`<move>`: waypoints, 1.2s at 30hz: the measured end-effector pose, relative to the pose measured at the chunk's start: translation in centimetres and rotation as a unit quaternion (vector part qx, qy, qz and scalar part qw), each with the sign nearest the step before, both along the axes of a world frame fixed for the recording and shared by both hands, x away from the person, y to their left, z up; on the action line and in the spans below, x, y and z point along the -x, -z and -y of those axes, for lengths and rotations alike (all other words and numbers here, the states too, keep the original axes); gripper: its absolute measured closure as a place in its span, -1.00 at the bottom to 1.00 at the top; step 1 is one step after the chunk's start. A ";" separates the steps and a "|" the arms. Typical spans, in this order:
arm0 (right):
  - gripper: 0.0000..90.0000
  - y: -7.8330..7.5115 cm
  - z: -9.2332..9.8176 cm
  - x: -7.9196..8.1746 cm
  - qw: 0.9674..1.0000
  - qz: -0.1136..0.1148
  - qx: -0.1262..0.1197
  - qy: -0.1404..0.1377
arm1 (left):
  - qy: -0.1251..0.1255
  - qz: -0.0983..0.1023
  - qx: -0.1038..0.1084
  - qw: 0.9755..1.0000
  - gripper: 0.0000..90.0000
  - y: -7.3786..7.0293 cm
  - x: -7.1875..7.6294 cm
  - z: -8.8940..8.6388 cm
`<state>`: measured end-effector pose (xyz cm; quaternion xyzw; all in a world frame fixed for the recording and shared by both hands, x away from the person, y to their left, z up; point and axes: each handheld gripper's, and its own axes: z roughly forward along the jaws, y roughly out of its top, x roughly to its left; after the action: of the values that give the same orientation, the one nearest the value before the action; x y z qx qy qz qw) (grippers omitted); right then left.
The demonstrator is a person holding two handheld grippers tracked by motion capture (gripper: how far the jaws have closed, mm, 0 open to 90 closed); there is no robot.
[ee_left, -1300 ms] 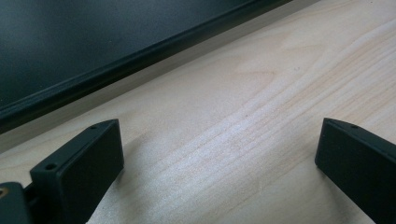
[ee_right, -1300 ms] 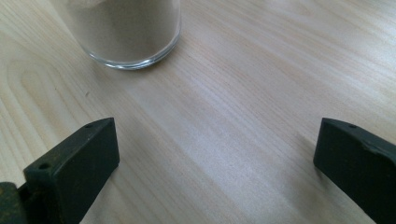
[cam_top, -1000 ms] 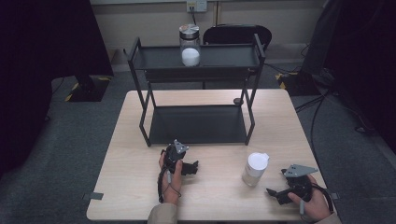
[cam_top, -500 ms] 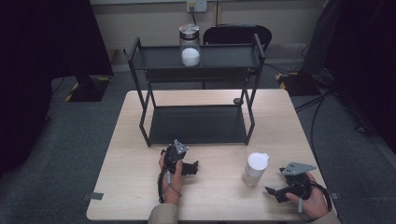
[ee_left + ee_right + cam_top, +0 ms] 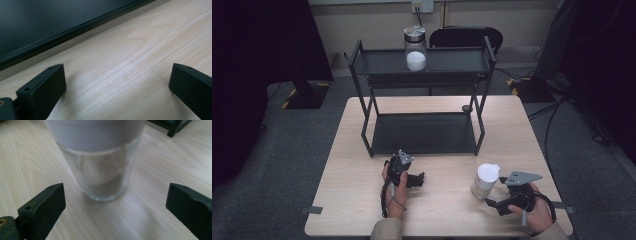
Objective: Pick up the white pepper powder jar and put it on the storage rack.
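A: What's on the left?
B: The left tongs (image 5: 418, 179) rest low on the counter (image 5: 357, 200), jaws spread wide with only bare wood between them, just in front of the black rack (image 5: 422, 132)

A: And further right?
B: A glass jar with a white lid (image 5: 485, 181) stands upright on the counter near its front right edge. The right tongs (image 5: 493, 205) sit just beside it, jaws released and wide, aimed at the jar without touching it
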<state>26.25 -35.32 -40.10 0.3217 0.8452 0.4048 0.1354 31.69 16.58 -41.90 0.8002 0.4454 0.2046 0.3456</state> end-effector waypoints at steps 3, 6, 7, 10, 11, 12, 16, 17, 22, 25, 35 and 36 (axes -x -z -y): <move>-0.97 0.0 -0.4 -0.1 1.000 0.005 -0.012 -0.003 | 0.000 -0.001 0.002 1.000 -0.99 0.0 0.0 0.0; -0.97 -0.2 -0.6 -0.3 1.000 0.009 -0.029 -0.007 | 0.000 -0.001 0.001 1.000 -0.99 0.0 0.0 0.0; -0.96 -0.2 -0.7 -0.3 0.999 0.012 -0.029 -0.005 | 0.000 -0.001 0.001 1.000 -0.99 0.0 0.0 0.0; -0.87 -0.4 -1.1 -0.3 0.999 0.017 -0.037 -0.001 | -0.001 -0.002 0.003 1.000 -0.99 0.0 -0.1 -0.1; -0.86 -0.3 -1.2 -0.4 0.999 0.018 -0.040 0.001 | -0.001 -0.003 0.004 1.000 -0.99 0.0 -0.1 -0.1; -0.84 -0.3 -1.3 -0.4 0.999 0.018 -0.042 0.004 | -0.001 -0.003 0.004 1.000 -0.99 0.0 -0.1 -0.1; -0.67 0.0 -1.7 -0.6 0.998 0.026 -0.049 0.005 | -0.001 -0.003 0.003 1.000 -0.99 0.0 -0.1 -0.1; -0.65 0.1 -1.9 -0.6 0.998 0.031 -0.049 0.008 | -0.001 -0.003 0.003 1.000 -0.99 0.0 -0.1 -0.1; -0.49 0.3 -2.1 -1.0 0.998 0.032 -0.053 0.002 | -0.001 -0.004 0.005 1.000 -0.99 0.0 -0.1 -0.1; -0.36 0.4 -2.2 -0.9 0.998 0.042 -0.052 -0.004 | -0.001 -0.002 0.002 1.000 -0.99 0.0 -0.1 -0.1; -0.33 -0.4 -2.8 -1.0 0.998 0.045 -0.039 0.002 | -0.001 -0.004 0.005 1.000 -0.99 0.0 -0.2 -0.1; -0.33 -0.6 -2.8 -1.1 0.998 0.044 -0.040 0.000 | -0.001 -0.005 0.005 1.000 -0.99 0.0 -0.2 -0.1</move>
<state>27.32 -32.51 -39.53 0.3085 0.8216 0.4522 0.1590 31.87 16.72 -41.90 0.7989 0.4489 0.1990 0.3472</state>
